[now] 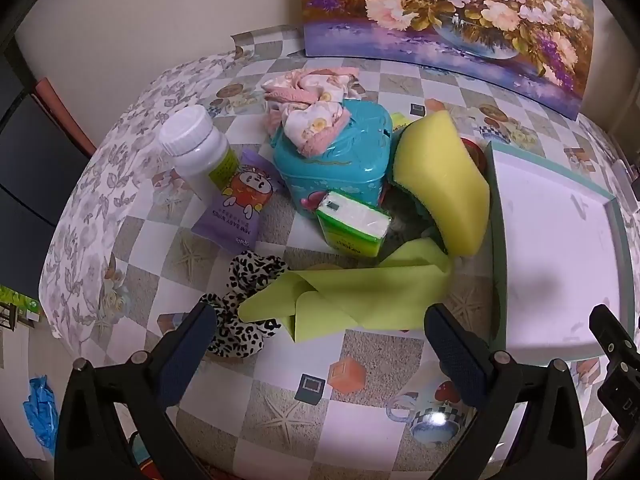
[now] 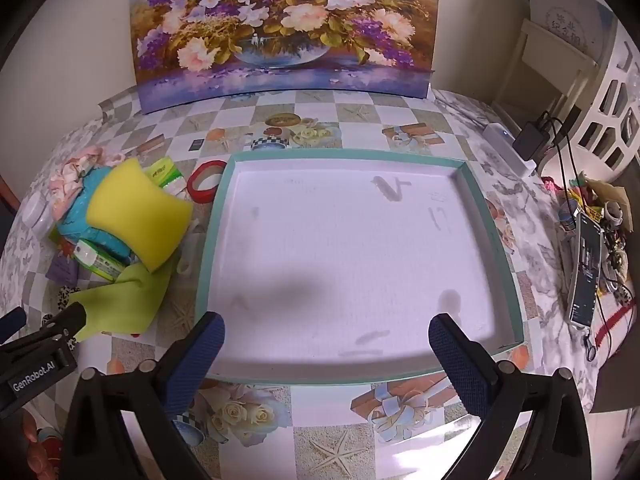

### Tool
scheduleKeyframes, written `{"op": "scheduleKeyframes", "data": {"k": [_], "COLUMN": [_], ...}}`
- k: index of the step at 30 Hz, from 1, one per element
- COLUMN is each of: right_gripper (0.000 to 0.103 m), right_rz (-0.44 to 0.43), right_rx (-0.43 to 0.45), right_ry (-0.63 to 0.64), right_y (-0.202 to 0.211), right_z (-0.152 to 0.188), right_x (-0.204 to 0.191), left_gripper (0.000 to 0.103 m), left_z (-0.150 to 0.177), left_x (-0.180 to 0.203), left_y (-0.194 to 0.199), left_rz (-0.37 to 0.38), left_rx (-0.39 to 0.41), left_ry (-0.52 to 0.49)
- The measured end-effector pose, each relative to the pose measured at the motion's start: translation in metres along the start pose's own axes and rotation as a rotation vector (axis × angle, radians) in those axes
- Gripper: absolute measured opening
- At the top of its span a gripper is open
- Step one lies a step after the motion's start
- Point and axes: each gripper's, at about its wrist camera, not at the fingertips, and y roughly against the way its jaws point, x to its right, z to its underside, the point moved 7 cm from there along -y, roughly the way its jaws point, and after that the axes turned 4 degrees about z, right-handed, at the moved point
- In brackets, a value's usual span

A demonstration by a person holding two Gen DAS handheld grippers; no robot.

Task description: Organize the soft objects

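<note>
Both tools gape wide, holding nothing: left tool (image 1: 316, 332) near the green cloth (image 1: 352, 296), right tool (image 2: 326, 340) over the tray (image 2: 212, 240).

Cream wall (image 2: 460, 20) behind a checked-cloth table (image 2: 360, 116), flower painting (image 2: 280, 24) leaning

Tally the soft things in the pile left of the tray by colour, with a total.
Yellow: 1, the sponge
Lime green: 1, the cloth
Pink floral: 1, the fabric bundle
Black-and-white leopard: 1, the scrunchie
Total: 4
</note>
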Motion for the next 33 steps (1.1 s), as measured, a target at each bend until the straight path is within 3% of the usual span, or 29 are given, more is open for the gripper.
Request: {"op": "scheduleKeyframes", "data": {"k": [33], "right_gripper": [0.103], "right_rz": [0.007], "right_rx": [-0.005], "right_ry": [0.004], "right_y": [-0.0024], "right_z": [0.0022], "right_x": [0.0006], "left_gripper": [0.103], "left_z": [0.0005], "left_x": [0.0004], "left_y": [-0.0003], "left_rz": [0.004], "left_rx": [0.004], "left_ry": [0.002]}}
